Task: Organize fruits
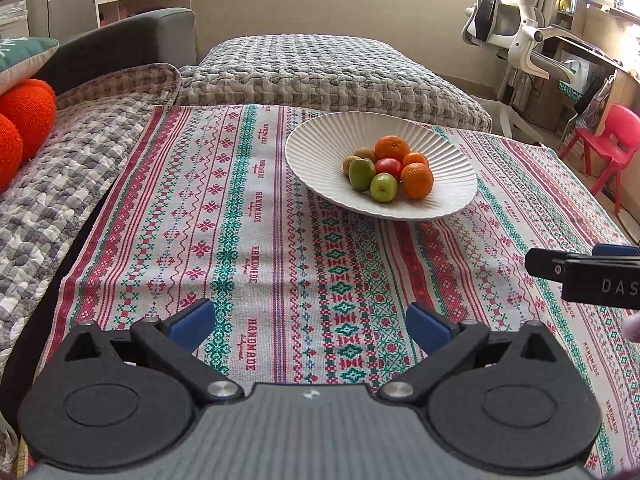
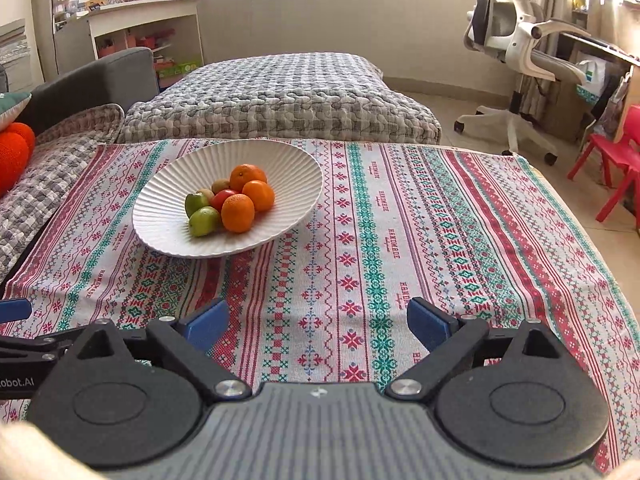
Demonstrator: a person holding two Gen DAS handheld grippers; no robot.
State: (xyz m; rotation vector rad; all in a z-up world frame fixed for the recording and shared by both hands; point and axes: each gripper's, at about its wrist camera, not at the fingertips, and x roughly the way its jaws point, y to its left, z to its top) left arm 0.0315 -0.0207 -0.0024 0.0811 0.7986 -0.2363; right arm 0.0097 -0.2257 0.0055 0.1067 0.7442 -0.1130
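**White ribbed bowl, all fruit inside, both grippers empty**

White ribbed bowl (image 1: 320, 148) sits on woven tablecloth (image 1: 248, 240), red/green/white stripes w/ "HANDMADE" text. In left wrist view it's upper centre-right of frame; in right wrist view (image 2: 168, 184) upper left of centre.

Fruit piled in bowl's middle, touching each other:
- 3 oranges: biggest at back (image 1: 392, 148), one front right (image 1: 417, 181), a smaller one between them (image 1: 415, 159).
- red tomato (image 1: 388, 167) in centre of pile.
- 2 green fruits at front left (image 1: 361, 174) & front (image 1: 383, 187).
- 2 kiwis, brown, back left (image 1: 365, 154); second mostly hidden.

My left gripper (image 1: 311, 324): blue pads spread wide, nothing between them, only cloth below. Low in frame, well apart from bowl.

My right gripper (image 2: 318, 322): same, pads wide apart, empty, over bare cloth, bowl up & left of it. Its tip also pokes in at right edge of left view (image 1: 580, 276).

Bkgd: quilted grey ottoman (image 1: 332, 72) behind table, grey sofa (image 1: 132, 36) upper left w/ orange cushion (image 1: 24, 120), white office chair (image 2: 516, 52) upper right, red plastic chair (image 1: 608, 140) right edge.
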